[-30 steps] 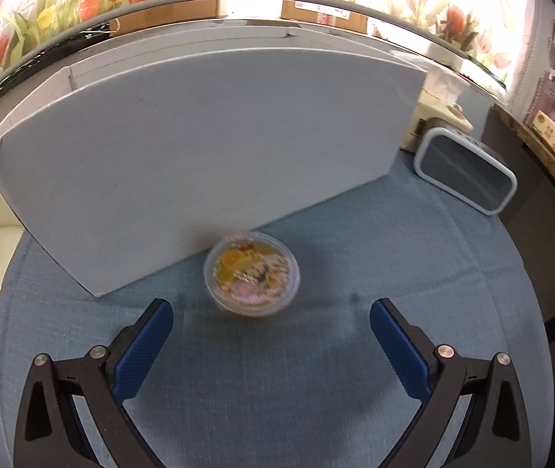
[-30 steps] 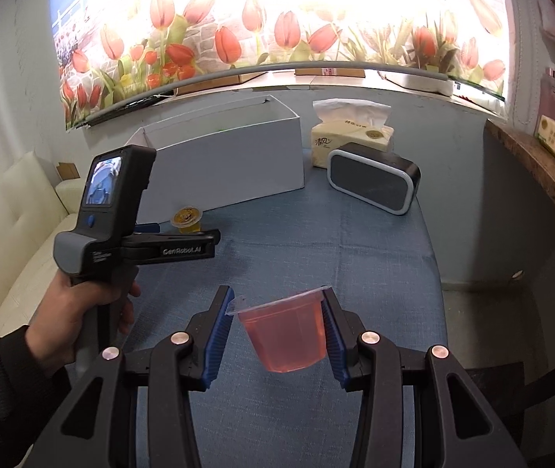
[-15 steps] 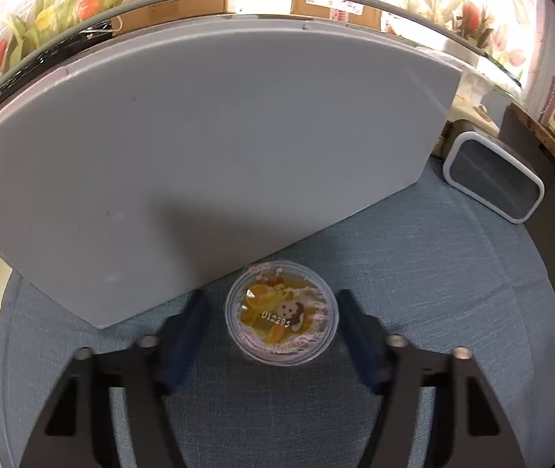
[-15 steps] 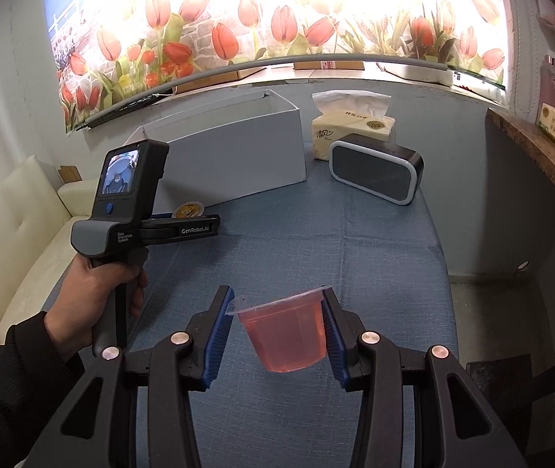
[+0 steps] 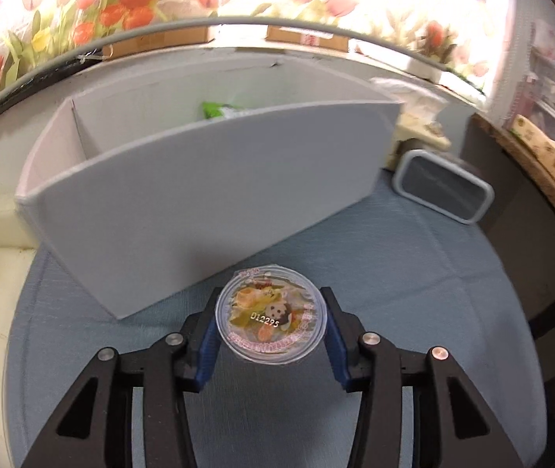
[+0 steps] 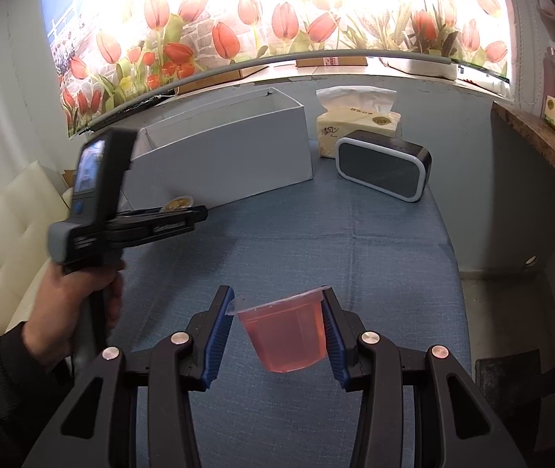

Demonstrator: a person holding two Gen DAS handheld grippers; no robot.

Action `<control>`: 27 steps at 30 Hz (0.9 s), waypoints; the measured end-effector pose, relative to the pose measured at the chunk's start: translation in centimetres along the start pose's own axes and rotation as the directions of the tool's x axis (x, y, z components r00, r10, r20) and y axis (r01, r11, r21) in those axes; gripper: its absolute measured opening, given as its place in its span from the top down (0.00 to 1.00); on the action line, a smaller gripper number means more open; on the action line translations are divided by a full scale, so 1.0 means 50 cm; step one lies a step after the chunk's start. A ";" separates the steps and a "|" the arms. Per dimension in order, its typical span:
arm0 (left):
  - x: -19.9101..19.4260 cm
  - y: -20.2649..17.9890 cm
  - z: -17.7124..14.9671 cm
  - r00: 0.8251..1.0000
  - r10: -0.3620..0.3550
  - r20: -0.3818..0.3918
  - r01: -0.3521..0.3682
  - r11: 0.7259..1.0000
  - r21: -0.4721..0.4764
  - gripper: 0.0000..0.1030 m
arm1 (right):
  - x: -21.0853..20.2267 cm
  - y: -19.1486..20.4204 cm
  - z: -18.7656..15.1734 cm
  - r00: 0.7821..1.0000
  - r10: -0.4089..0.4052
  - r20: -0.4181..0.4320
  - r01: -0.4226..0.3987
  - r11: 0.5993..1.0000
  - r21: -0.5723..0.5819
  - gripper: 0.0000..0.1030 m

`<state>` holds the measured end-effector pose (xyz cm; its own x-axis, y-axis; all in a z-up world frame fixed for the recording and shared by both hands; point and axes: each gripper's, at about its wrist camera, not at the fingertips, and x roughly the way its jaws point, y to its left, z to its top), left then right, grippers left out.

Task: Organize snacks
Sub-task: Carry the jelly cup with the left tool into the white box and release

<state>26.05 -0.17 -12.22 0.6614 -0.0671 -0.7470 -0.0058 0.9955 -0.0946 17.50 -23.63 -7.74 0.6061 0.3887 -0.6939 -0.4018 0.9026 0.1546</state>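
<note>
Left wrist, jelly cup (image 5: 270,315) near box (image 5: 207,195) wall

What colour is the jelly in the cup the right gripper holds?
Pinkish orange, see-through. The jelly cup shows best in the right wrist view.

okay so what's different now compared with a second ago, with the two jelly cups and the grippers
The left gripper moved in on the yellow jelly cup by the white box; its jaws went from wide open to closing on the cup, which now looks lifted off the blue cloth. The right gripper stayed put, clamped on the pink jelly cup. The box and speaker are unmoved.
</note>
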 end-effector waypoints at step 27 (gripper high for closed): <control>-0.169 0.157 0.247 0.983 -0.034 0.181 0.041 0.999 -0.035 0.51 | 0.223 0.127 0.403 0.992 0.086 0.088 -0.077 0.992 -0.105 0.54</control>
<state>29.67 9.04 1.49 0.7860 -0.0873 -0.6120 -0.0051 0.9890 -0.1477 35.52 -9.83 -0.34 0.6274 0.4800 -0.6132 -0.5169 0.8457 0.1331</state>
